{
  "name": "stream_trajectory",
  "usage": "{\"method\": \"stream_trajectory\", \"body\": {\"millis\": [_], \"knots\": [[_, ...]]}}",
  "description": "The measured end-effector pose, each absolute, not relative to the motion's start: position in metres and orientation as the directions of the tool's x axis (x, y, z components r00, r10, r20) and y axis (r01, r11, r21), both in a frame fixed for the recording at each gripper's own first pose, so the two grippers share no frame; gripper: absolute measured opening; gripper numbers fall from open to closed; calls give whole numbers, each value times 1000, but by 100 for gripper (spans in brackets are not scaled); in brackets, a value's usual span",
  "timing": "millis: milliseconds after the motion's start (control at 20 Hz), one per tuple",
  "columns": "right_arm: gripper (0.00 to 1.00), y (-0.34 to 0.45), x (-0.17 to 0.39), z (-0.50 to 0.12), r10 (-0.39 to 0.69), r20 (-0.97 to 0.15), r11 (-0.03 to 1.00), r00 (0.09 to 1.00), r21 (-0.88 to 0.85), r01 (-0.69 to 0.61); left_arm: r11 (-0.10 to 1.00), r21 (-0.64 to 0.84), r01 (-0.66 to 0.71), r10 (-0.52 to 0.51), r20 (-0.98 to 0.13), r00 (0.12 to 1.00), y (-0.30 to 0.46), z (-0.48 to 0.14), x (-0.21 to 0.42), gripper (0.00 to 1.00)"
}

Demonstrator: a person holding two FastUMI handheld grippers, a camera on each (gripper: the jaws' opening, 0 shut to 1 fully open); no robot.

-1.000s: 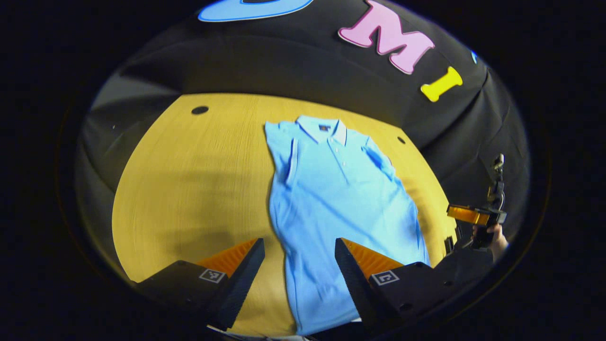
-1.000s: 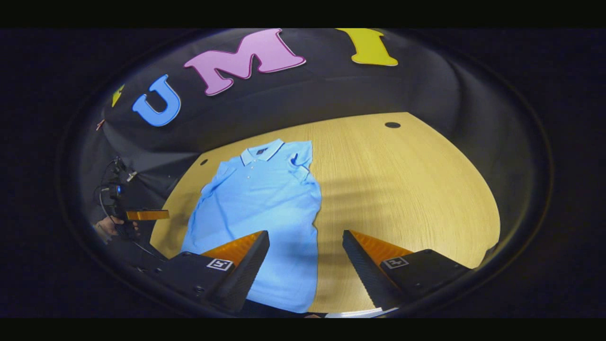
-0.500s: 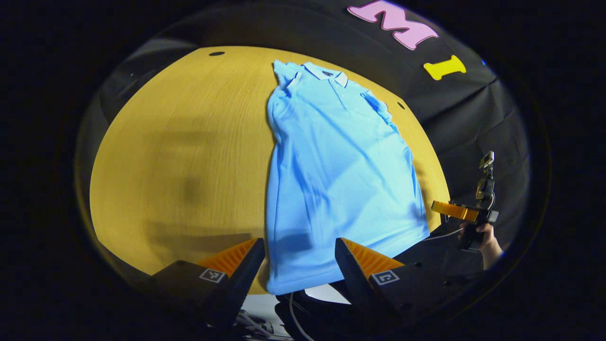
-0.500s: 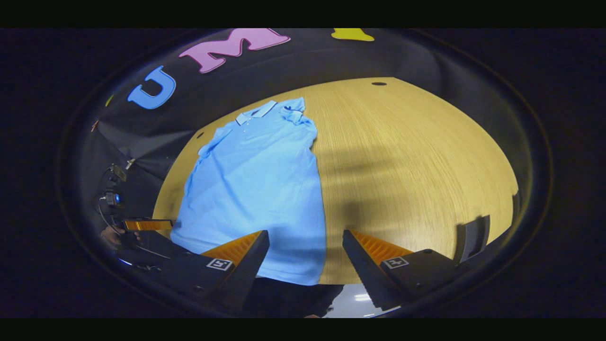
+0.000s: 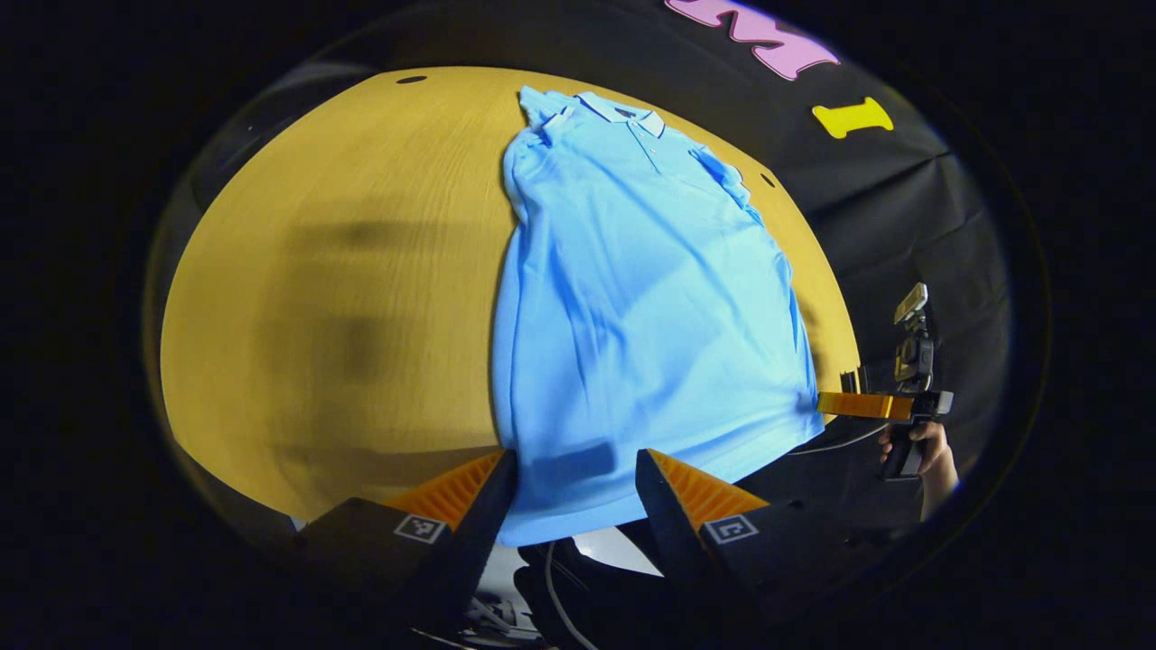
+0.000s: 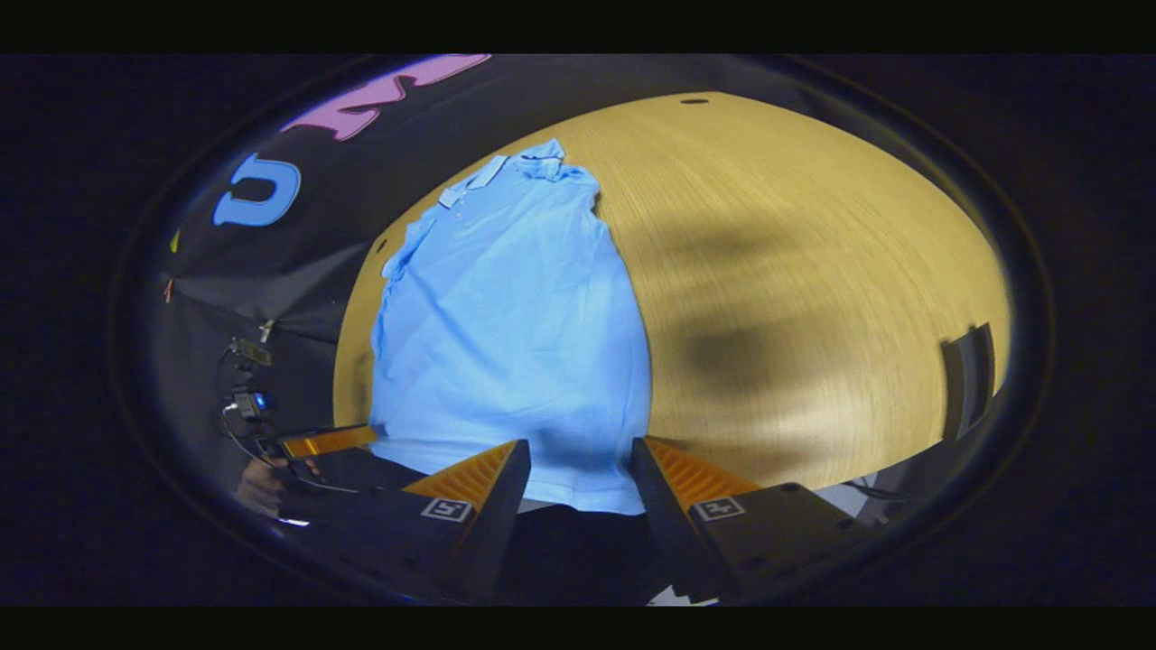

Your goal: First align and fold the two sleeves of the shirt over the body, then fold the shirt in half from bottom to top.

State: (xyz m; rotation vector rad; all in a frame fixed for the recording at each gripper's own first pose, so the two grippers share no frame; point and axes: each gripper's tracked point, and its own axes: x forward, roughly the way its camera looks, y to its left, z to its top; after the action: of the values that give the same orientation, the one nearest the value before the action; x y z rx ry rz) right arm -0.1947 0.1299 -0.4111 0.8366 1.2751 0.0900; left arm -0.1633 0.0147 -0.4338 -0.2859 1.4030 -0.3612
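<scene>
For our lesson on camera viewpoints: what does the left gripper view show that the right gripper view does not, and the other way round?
Left gripper view: the left tongs open at the bottom, with the right tongs and the hand holding them at the right edge.
Right gripper view: the right tongs open at the bottom, the left tongs far left, and a dark upright object past the table's right edge.
Both: the blue shirt lying flat on the wooden table, collar far, hem nearest.

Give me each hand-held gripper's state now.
Left hand-held gripper: open, empty, at the shirt hem.
Right hand-held gripper: open, empty, at the hem.
</scene>
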Motion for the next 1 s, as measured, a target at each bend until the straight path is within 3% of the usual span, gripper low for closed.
{"method": "stream_trajectory", "body": {"millis": [50, 100, 150, 200, 300, 350, 400, 550, 600, 650, 750, 800, 850, 950, 1000], "knots": [[60, 134, -192, -416, 507, -804, 688, 311, 595, 415, 907, -418, 58, -422, -899, 114, 9, -435, -166, 80], [42, 144, -187, -415, 541, -779, 655, 316, 626, 423, 905, -422, 47, -425, -900, 102, 5, -438, -170, 74], [29, 152, -186, -419, 562, -767, 653, 308, 641, 405, 907, -417, 56, -420, -902, 98, 3, -440, -170, 60], [26, 152, -186, -419, 575, -754, 641, 319, 657, 398, 915, -395, 77, -402, -910, 101, 5, -442, -171, 53], [2, 157, -182, -421, 592, -739, 602, 321, 671, 433, 908, -403, 109, -415, -903, 114, 1, -442, -169, 24], [5, 157, -183, -421, 608, -727, 586, 319, 682, 437, 908, -405, 109, -417, -901, 119, 0, -443, -168, 12], [7, 157, -184, -419, 616, -718, 574, 325, 691, 438, 906, -408, 108, -420, -900, 118, 0, -442, -167, 7], [5, 161, -182, -415, 645, -683, 559, 341, 727, 399, 907, -402, 125, -417, -897, 143, 1, -437, -160, 7], [8, 164, -177, -410, 657, -663, 539, 359, 746, 391, 897, -422, 134, -440, -885, 152, -2, -428, -158, 6], [2, 168, -170, -401, 676, -630, 505, 382, 774, 383, 885, -441, 147, -461, -872, 162, -5, -421, -153, 6], [2, 173, -152, -387, 694, -575, 451, 433, 816, 361, 872, -451, 191, -484, -853, 194, -7, -405, -141, 6], [7, 175, -144, -378, 705, -545, 423, 454, 837, 347, 867, -452, 209, -492, -845, 212, -8, -396, -134, 6], [2, 176, -135, -368, 714, -514, 400, 475, 857, 325, 860, -458, 225, -503, -833, 229, -11, -386, -125, 6], [2, 178, -118, -347, 729, -457, 383, 509, 889, 249, 846, -471, 252, -529, -802, 277, -18, -364, -103, 6], [7, 177, -107, -335, 734, -425, 375, 529, 904, 205, 839, -477, 260, -540, -787, 298, -22, -355, -92, 6]]}}
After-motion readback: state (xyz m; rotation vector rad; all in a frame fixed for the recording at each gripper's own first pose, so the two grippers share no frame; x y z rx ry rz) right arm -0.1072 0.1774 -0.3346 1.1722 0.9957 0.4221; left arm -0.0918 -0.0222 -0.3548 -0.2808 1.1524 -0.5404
